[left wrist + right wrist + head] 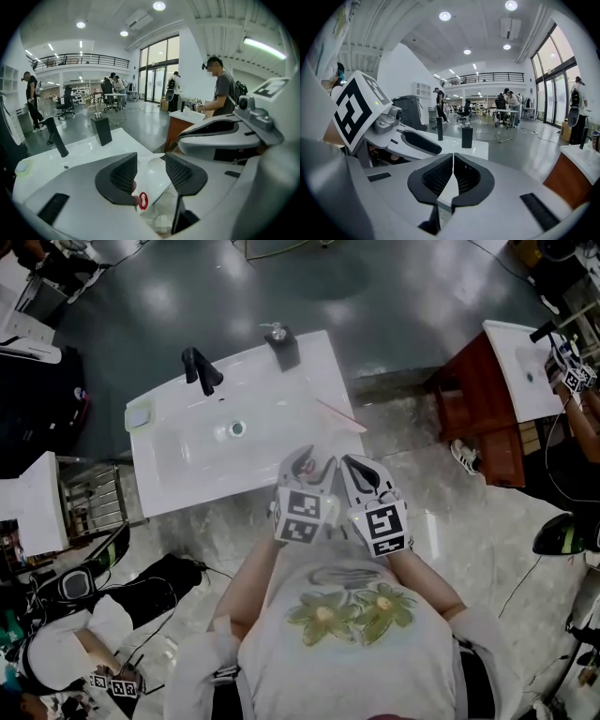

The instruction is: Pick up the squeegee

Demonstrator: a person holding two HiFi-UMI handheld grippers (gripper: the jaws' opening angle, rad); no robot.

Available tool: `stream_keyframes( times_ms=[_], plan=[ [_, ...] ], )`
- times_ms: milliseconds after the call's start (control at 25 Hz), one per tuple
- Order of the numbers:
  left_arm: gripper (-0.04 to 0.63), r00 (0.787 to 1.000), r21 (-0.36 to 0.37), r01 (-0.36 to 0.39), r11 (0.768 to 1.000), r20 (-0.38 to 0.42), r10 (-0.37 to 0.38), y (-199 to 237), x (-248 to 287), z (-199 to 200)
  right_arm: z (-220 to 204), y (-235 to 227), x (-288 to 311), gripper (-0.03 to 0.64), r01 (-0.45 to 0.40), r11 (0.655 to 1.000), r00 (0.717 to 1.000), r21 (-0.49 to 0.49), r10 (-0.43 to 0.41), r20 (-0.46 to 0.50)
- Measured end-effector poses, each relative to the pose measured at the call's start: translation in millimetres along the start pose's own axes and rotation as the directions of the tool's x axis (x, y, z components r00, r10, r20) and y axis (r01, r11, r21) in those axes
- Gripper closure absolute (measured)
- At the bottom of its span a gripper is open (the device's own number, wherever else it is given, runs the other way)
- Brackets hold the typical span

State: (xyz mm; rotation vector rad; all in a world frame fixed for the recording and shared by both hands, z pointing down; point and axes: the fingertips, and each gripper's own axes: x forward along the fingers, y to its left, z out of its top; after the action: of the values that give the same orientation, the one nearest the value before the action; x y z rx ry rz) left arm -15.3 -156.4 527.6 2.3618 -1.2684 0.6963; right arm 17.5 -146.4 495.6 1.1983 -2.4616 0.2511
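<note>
**Left jaws apart over the table corner, squeegee not yet taken**

The left gripper (151,165) has its jaws standing wide apart, with nothing pressed between the pads. Through the gap shows only the white near corner of the table (187,474) and the floor below it. A small red loop (143,200) sits just beside the tip of the left-hand jaw. It may be the hanging end of the tool, but I cannot tell for sure. The right gripper (453,161) has its jaws brought together on nothing. It is probably idle, leaving the pick to the left one.

In the head view both grippers are side by side, close to the person's chest, at the table's near edge and tipped down toward it. That looks like an approach stance: one gripper is spread ready to straddle a slim handle.

The squeegee (339,415) appears to be the thin pinkish bar lying aslant along the table's right side, just ahead of the grippers and untouched. Further back, the black tap (202,369) and the soap dispenser (281,345) stand well clear, so the way in looks unobstructed.
</note>
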Motion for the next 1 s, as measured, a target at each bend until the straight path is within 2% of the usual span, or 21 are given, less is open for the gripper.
stream_keyframes(
  times_ms=[160,400,720,1000],
  plan=[
    [0.404,0.998,0.007,-0.016,1.000,-0.053,0.016,6.1,13.9,-6.0,-0.9,-6.5,3.3,0.592,0.003,1.000,1.000,0.007,-0.003,-0.008],
    [0.400,0.994,0.035,-0.002,0.999,-0.107,0.006,9.2,35.7,-19.3,-5.5,-13.6,5.9,0.592,0.001,1.000,1.000,0.022,-0.001,-0.019],
    [0.400,0.975,0.063,0.007,0.998,-0.222,0.007,10.8,64.7,-41.9,-9.3,-23.8,8.5,0.592,0.001,1.000,1.000,0.028,0.000,-0.024],
    [0.400,0.965,0.066,0.009,0.998,-0.264,0.009,13.1,82.7,-49.7,-6.8,-28.0,11.9,0.592,0.000,1.000,1.000,0.030,0.001,-0.024]
  ],
)
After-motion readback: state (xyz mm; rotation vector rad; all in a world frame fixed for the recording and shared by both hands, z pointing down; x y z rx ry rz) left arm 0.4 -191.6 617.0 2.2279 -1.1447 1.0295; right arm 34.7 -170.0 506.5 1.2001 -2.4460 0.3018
